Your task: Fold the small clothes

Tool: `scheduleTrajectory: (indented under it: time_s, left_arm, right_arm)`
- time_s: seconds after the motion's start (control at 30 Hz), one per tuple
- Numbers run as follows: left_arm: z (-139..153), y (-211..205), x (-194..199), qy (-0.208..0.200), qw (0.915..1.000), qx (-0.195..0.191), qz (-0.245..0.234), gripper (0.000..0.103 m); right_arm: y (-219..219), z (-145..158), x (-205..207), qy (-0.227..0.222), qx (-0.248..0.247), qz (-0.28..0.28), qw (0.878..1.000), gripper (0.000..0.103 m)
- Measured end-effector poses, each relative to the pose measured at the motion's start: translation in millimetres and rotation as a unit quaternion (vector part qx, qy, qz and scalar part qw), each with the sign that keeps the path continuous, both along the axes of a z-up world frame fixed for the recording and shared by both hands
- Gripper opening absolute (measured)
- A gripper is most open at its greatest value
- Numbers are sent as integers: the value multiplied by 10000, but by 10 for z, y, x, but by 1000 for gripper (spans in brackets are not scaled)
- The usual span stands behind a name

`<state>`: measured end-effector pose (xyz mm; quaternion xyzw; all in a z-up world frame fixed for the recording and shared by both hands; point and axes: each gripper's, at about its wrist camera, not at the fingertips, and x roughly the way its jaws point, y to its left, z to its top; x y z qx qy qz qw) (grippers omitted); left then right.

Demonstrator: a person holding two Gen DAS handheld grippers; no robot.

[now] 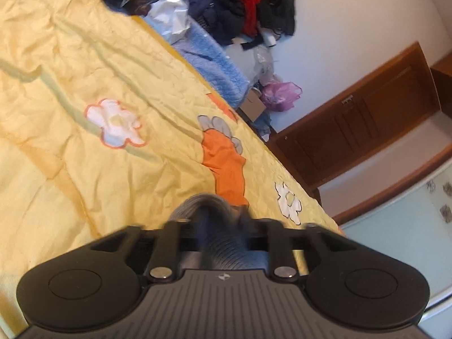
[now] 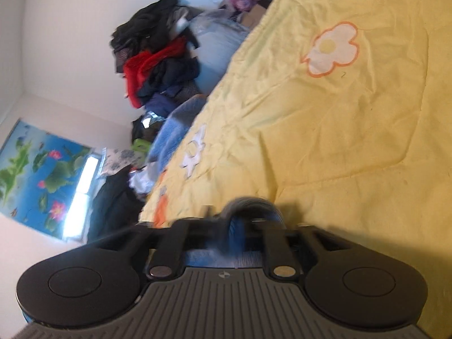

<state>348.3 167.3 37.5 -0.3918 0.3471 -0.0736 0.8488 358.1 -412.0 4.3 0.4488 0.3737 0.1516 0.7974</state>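
My left gripper (image 1: 217, 226) is shut on a bunched fold of blue-grey ribbed cloth (image 1: 223, 251), held above the yellow flowered bedspread (image 1: 84, 65). My right gripper (image 2: 240, 226) is shut on the same kind of blue ribbed cloth (image 2: 237, 231), also lifted over the bedspread (image 2: 353, 127). The cloth bulges out between each pair of fingers; the rest of the garment hangs out of sight below the grippers. Both views are tilted and blurred.
A pile of dark and red clothes (image 1: 240, 5) and a light blue fleece blanket (image 1: 214, 65) lie along the bed's far edge. A brown wooden cabinet (image 1: 367, 118) stands against the white wall. A pink plastic bag (image 1: 279, 93) sits beside the bed. A flower poster (image 2: 36, 175) hangs on the wall.
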Motion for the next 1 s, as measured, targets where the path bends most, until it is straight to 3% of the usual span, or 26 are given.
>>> scheduleTrajectory:
  time_s: [0.03,0.07,0.2,0.3,0.4,0.57,0.67,0.8,0.9,1.0]
  left_arm:
    - [11,50,-63,-12,9998,-24,175,70]
    - [43,98,-166,-106,9991,67,394,78]
    - [223,243,-719,-349,9954,607,655,78]
    - [220,310,-1375,-504,9947,415,798,78]
    - [59,290,-2007,-434,9957,36,824,78]
    - [-320,65,-2640,41,9962,-251,835,78]
    - [-420,-72,-2784,-108,9959,-429,786,84]
    - [-410,-196,-2681,-292,9948,-631,745,95]
    - [-478,-197,-2500,-368,9883,-1319,668,95]
    - [-478,-229,-2312,-370,9877,-1331,729,94]
  right_arm:
    - [8,43,-31,-96,-150,-89,9998,72]
    - [19,91,-87,-210,-239,-101,9994,72]
    - [17,320,-527,-572,-479,122,9971,72]
    - [-78,447,-1078,-852,-540,258,9946,72]
    - [-201,417,-1701,-814,-353,238,9958,73]
    - [-281,285,-2546,-679,-27,-54,9977,73]
    - [-147,184,-2701,-452,7,53,9990,76]
    - [161,10,-2515,-37,-368,207,9991,73]
    - [297,-4,-2345,-193,-277,-24,9994,74]
    - [359,-26,-2141,-309,-74,-303,9990,74]
